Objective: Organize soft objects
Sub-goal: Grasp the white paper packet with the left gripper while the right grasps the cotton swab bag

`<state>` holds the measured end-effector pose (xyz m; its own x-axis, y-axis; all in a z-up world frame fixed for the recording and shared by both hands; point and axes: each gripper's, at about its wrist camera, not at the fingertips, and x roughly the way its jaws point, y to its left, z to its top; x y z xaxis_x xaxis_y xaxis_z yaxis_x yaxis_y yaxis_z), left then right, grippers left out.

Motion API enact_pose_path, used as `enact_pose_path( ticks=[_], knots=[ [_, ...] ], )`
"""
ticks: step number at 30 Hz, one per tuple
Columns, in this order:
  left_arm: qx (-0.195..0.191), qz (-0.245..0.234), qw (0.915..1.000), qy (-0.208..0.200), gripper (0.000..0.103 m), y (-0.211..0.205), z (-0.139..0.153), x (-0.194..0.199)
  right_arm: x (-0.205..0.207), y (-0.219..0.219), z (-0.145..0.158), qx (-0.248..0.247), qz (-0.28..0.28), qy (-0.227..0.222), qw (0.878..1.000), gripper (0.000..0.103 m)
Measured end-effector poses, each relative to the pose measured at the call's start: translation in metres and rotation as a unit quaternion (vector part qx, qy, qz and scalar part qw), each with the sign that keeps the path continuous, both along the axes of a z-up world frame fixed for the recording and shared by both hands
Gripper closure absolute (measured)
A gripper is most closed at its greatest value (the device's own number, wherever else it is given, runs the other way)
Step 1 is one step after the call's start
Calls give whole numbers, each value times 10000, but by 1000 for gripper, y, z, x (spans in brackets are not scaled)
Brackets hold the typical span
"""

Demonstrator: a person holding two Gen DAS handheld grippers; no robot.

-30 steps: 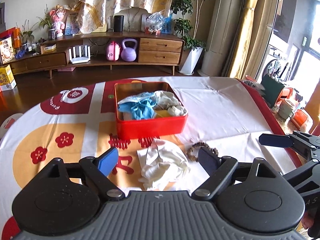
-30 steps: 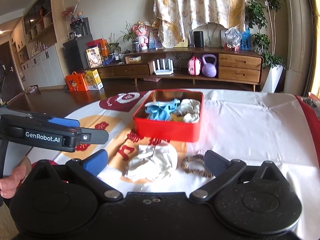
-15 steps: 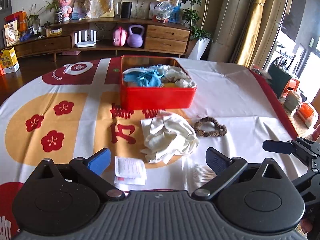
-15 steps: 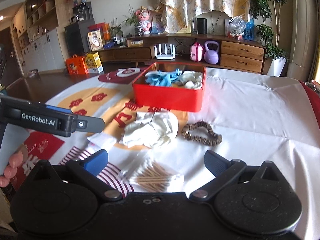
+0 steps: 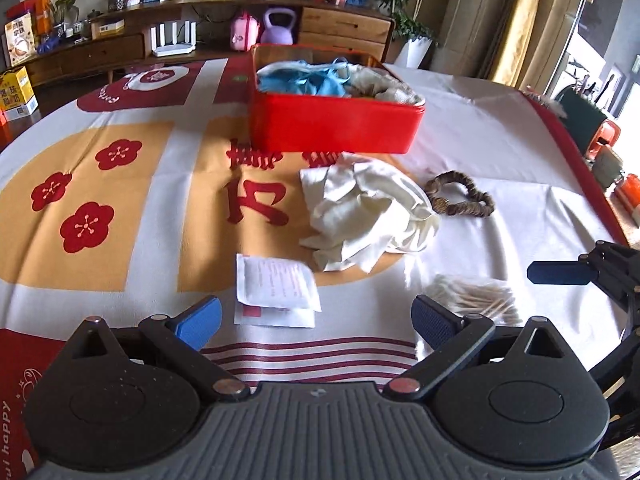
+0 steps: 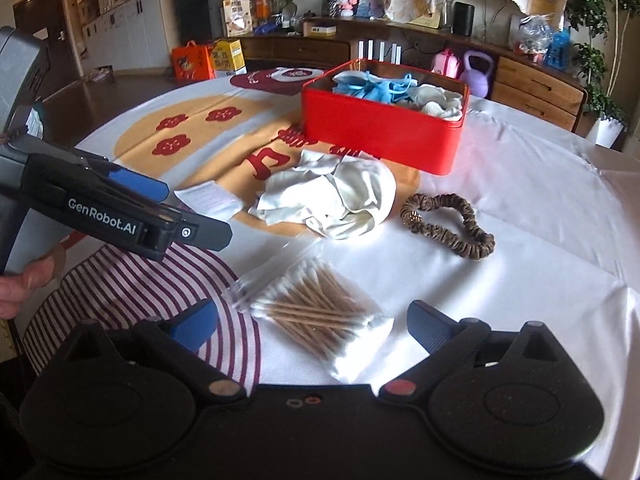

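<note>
A red tin box stands mid-table with blue and white soft items inside. In front of it lie a crumpled cream cloth, a brown scrunchie, a clear bag of cotton swabs and white paper packets. My left gripper is open and empty, just short of the packets. My right gripper is open and empty, just short of the swab bag. The left gripper shows from the side in the right wrist view.
The round table has a white cloth with red and orange prints. Its right edge has a red border. A wooden sideboard with a purple kettlebell stands beyond the table.
Both grippers have pulled back and lowered toward the near table edge. The paper packets and the swab bag have come into view. Both stay open.
</note>
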<state>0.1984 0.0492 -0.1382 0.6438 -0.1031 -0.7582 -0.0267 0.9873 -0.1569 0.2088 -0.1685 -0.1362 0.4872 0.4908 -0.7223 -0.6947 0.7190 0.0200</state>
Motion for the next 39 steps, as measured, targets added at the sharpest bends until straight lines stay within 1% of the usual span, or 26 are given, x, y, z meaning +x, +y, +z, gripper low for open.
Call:
enact_pose_path(
  ticks=[5, 10, 14, 16, 18, 20, 21, 23, 24, 25, 27, 29, 30, 32, 34, 35, 39],
  knots=[
    [205, 59, 9997, 76, 1, 2, -12, 6, 11, 2, -9, -94, 87, 74, 9999, 6],
    [491, 178, 9986, 86, 1, 1, -19, 11, 15, 5, -17, -213, 117, 11, 9997, 7],
    [676, 130, 9976, 46, 2, -2, -22, 15, 15, 7, -20, -214, 157, -12, 9996, 10],
    [732, 95, 9973, 19, 2, -4, -23, 16, 15, 8, -20, -190, 143, -23, 9997, 11],
    [753, 58, 9971, -10, 2, -5, -23, 17, 15, 8, -20, -167, 152, -34, 9997, 16],
    [758, 40, 9971, -30, 2, -5, -23, 18, 14, 9, -20, -154, 166, -45, 9997, 18],
    [780, 29, 9969, -50, 4, -6, -23, 19, 13, 9, -19, -148, 167, -46, 9997, 20],
    [769, 4, 9970, -92, 11, -5, -22, 20, 12, 10, -18, -135, 140, -52, 9998, 24],
    [771, 6, 9970, -109, 13, -5, -21, 20, 12, 11, -18, -128, 122, -51, 9998, 26],
    [780, 11, 9969, -127, 18, -5, -21, 20, 12, 11, -17, -120, 102, -52, 9999, 27],
    [794, 34, 9967, -157, 26, -4, -19, 19, 11, 11, -17, -101, 41, -57, 9999, 34],
    [804, 47, 9966, -184, 37, -2, -18, 18, 12, 11, -16, -91, -53, -51, 9999, 38],
    [805, 50, 9966, -191, 39, -2, -18, 18, 12, 11, -15, -84, -89, -39, 9999, 41],
    [826, 53, 9963, -208, 47, -1, -17, 16, 11, 11, -14, -71, -141, -20, 9999, 46],
    [876, 42, 9959, -213, 54, -2, -16, 15, 9, 12, -13, -86, -203, -18, 9998, 49],
    [908, 40, 9956, -210, 56, -2, -15, 15, 7, 12, -13, -92, -230, -19, 9997, 51],
    [1006, 37, 9947, -189, 56, -4, -14, 13, 4, 11, -11, -82, -373, -2, 9993, 57]
  ],
)
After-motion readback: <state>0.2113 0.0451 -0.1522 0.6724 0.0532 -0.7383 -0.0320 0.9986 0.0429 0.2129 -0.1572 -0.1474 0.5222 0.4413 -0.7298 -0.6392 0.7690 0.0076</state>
